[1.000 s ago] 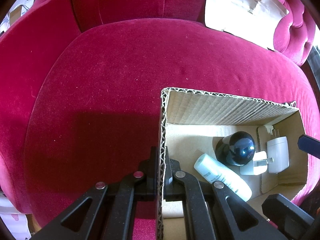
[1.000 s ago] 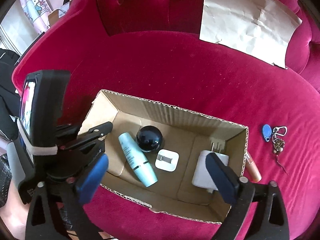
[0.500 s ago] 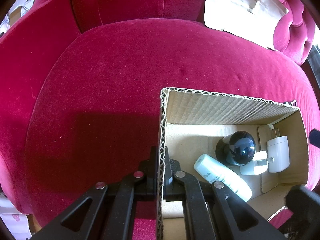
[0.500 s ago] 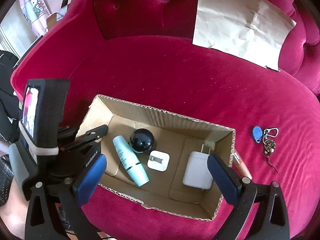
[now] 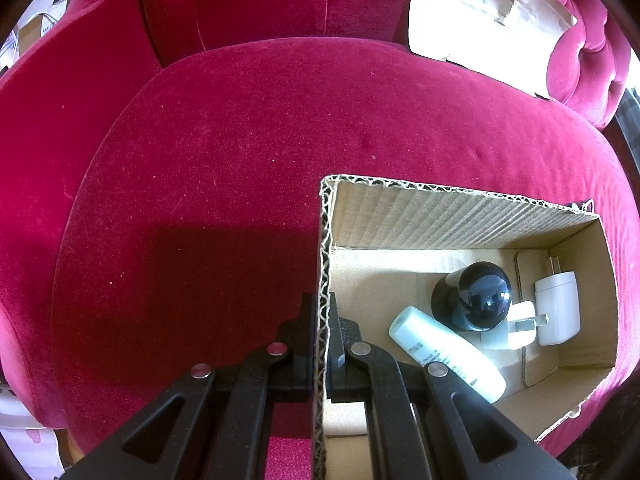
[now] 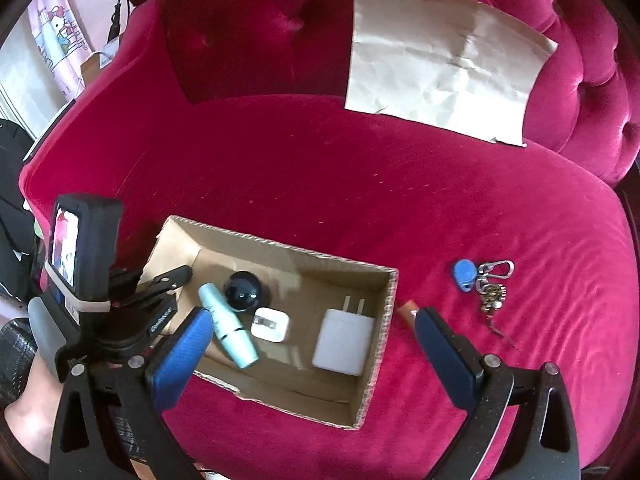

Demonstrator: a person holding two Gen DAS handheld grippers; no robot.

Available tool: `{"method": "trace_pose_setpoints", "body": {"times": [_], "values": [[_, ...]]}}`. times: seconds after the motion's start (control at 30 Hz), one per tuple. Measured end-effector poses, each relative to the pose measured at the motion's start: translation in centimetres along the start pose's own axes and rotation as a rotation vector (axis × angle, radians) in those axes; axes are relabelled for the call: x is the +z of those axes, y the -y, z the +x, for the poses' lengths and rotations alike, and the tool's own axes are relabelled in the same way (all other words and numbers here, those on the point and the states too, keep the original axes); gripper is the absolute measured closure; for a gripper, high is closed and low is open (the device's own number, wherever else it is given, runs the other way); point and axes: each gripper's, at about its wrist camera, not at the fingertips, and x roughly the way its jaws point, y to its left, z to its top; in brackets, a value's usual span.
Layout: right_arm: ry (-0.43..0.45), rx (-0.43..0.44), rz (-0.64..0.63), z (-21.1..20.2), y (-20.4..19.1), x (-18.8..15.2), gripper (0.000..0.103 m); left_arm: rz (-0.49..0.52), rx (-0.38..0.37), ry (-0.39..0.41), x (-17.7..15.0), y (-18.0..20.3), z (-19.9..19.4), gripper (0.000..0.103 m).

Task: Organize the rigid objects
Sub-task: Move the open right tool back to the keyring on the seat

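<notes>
An open cardboard box (image 6: pixel 384 320) (image 5: pixel 460 216) sits on a red velvet sofa seat. Inside lie a pale blue bottle (image 6: pixel 228 320) (image 5: pixel 448 354), a black ball-shaped object (image 6: pixel 243 291) (image 5: pixel 482 296), a small white adapter (image 6: pixel 270 324) (image 5: pixel 516 326) and a larger white charger (image 6: pixel 343 343) (image 5: pixel 558 308). My left gripper (image 5: pixel 320 332) is shut on the box's left wall. My right gripper (image 6: pixel 312 340) hangs open above the box with nothing between its fingers. A blue key fob with keys (image 6: pixel 480 280) lies to the right of the box, and an orange-brown tube (image 6: pixel 408 311) lies against the box's right wall, partly hidden.
A crumpled beige paper sheet (image 6: pixel 440 60) (image 5: pixel 488 24) leans against the sofa's tufted backrest. The left gripper's handle with its small screen (image 6: pixel 80 256) and a person's hand (image 6: pixel 28 392) show at the left. The sofa's arms curve up on both sides.
My right gripper has drawn back and up to the right, so the box looks smaller and farther left; it has left the left wrist view. The left gripper has kept its grip.
</notes>
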Motion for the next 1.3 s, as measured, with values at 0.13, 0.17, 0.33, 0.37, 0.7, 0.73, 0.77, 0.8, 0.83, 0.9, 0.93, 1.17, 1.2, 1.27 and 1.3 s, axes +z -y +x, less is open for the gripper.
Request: {"method": "trace_pose_setpoints", "body": {"times": [0.13, 0.17, 0.33, 0.37, 0.7, 0.73, 0.77, 0.8, 0.83, 0.9, 0.93, 1.17, 1.2, 1.27, 1.3], "values": [[0.007, -0.018, 0.014, -0.5, 1.5, 0.2, 0.0, -0.004, -0.003, 0.0, -0.2, -0.2, -0.1, 0.1], [0.011, -0.024, 0.02, -0.7, 2.0, 0.2, 0.0, -0.003, -0.003, 0.0, -0.2, -0.2, -0.1, 0.1], [0.015, -0.05, 0.042, -1.0, 4.3, 0.1, 0.0, -0.004, -0.002, 0.0, -0.3, -0.1, -0.1, 0.1], [0.016, -0.06, 0.049, -1.1, 4.9, 0.1, 0.0, -0.004, -0.002, 0.0, -0.3, -0.1, -0.1, 0.1], [0.023, -0.124, 0.096, -0.9, 9.3, -0.6, 0.0, 0.0, 0.003, 0.001, 0.3, 0.3, 0.4, 0.1], [0.025, -0.128, 0.102, -0.8, 9.6, -0.7, 0.0, 0.001, 0.003, 0.001, 0.3, 0.2, 0.4, 0.1], [0.028, -0.13, 0.109, -0.7, 10.0, -0.8, 0.0, 0.002, 0.004, 0.001, 0.2, 0.2, 0.4, 0.1], [0.027, -0.132, 0.113, -0.6, 10.3, -0.8, 0.0, 0.003, 0.005, 0.001, 0.2, 0.2, 0.4, 0.1], [0.025, -0.135, 0.118, -0.5, 10.6, -0.9, 0.0, 0.004, 0.006, 0.001, 0.2, 0.2, 0.4, 0.1], [0.023, -0.134, 0.128, -0.2, 11.3, -1.2, 0.0, 0.005, 0.008, 0.001, 0.3, 0.3, 0.4, 0.1], [0.023, -0.133, 0.13, -0.1, 11.5, -1.3, 0.0, 0.005, 0.008, 0.0, 0.3, 0.3, 0.4, 0.1], [0.005, -0.148, 0.162, 1.6, 13.3, -2.1, 0.0, 0.007, 0.01, 0.0, 0.2, 0.1, 0.3, 0.1], [0.004, -0.151, 0.168, 1.9, 13.7, -2.2, 0.0, 0.007, 0.01, 0.0, 0.2, 0.1, 0.3, 0.1], [-0.001, -0.152, 0.177, 2.4, 14.1, -2.3, 0.0, 0.007, 0.01, 0.0, 0.3, 0.1, 0.3, 0.1], [-0.003, -0.152, 0.183, 2.6, 14.4, -2.2, 0.0, 0.01, 0.011, -0.001, 0.3, 0.1, 0.3, 0.1]]}}
